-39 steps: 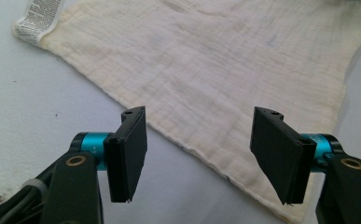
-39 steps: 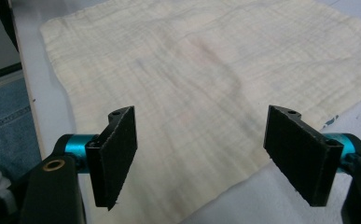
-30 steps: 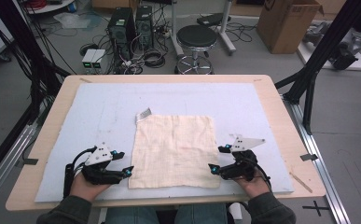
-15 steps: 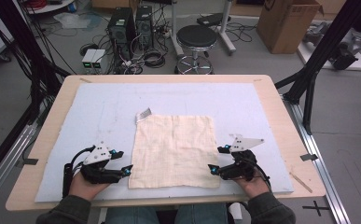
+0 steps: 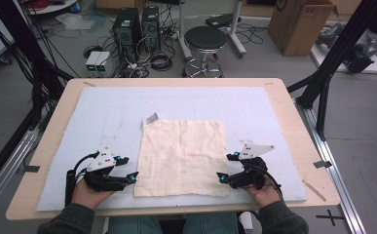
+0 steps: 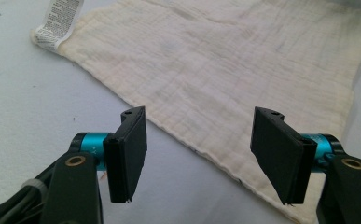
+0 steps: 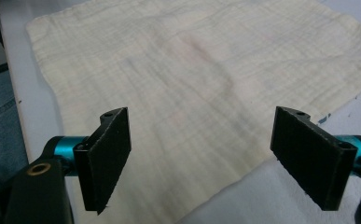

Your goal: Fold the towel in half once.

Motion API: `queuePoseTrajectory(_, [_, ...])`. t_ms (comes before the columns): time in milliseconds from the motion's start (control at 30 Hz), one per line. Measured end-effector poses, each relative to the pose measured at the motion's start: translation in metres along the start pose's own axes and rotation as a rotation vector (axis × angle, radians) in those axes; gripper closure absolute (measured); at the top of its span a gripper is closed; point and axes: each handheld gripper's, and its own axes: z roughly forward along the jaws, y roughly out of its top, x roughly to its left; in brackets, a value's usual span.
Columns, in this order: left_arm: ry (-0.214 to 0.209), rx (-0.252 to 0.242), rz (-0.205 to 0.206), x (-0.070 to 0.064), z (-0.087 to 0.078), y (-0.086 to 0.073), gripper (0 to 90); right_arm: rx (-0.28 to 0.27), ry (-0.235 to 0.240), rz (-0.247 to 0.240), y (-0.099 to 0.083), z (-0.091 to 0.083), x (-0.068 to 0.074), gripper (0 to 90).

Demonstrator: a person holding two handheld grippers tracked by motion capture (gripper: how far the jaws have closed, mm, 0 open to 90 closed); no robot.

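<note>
cloth [image 5: 182, 157]: lying flat mid-table on the blue mat [image 5: 103, 112], tag [image 5: 150, 120] at its far left corner | your left gripper [image 5: 127, 179]: jaws spread wide, nothing in them, right at the cloth's near left edge | your right gripper [image 5: 223, 178]: same deal, released, at the near right corner

One cream, crinkle-weave cloth [image 5: 182, 157], roughly square, lies spread flat at the centre of the high view. A white printed label [image 5: 150, 119] projects from its upper-left corner.
</note>
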Motion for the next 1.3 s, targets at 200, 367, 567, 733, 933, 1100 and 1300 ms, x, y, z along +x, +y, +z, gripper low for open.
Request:
queuePoseTrajectory(200, [-0.002,0.003,-0.004,0.000,0.000,0.001,36.4,-0.005,0.006,0.005,0.001,0.000,-0.002,19.5])
queuePoseTrajectory(367, [-0.006,0.004,-0.002,-0.002,0.002,0.004,36.8,-0.010,0.013,0.008,0.006,0.002,-0.009,18.9])
queuePoseTrajectory(567, [-0.021,0.020,-0.009,-0.002,0.005,0.013,37.9,0.036,0.040,0.028,0.015,0.004,-0.022,18.4])
queuePoseTrajectory(733, [-0.017,0.022,-0.017,0.006,0.008,0.022,38.1,0.044,0.028,0.036,0.029,0.000,-0.036,18.4])
queuePoseTrajectory(933, [-0.030,0.042,-0.043,0.024,0.017,0.042,40.3,0.016,0.020,0.059,0.048,-0.001,-0.060,18.5])
queuePoseTrajectory(1100, [-0.036,0.036,-0.070,0.042,0.027,0.061,42.2,0.025,0.000,0.064,0.067,0.002,-0.077,18.6])
queuePoseTrajectory(1300, [-0.001,0.060,-0.087,0.070,0.035,0.084,42.5,0.042,-0.022,0.067,0.086,0.013,-0.098,19.7])
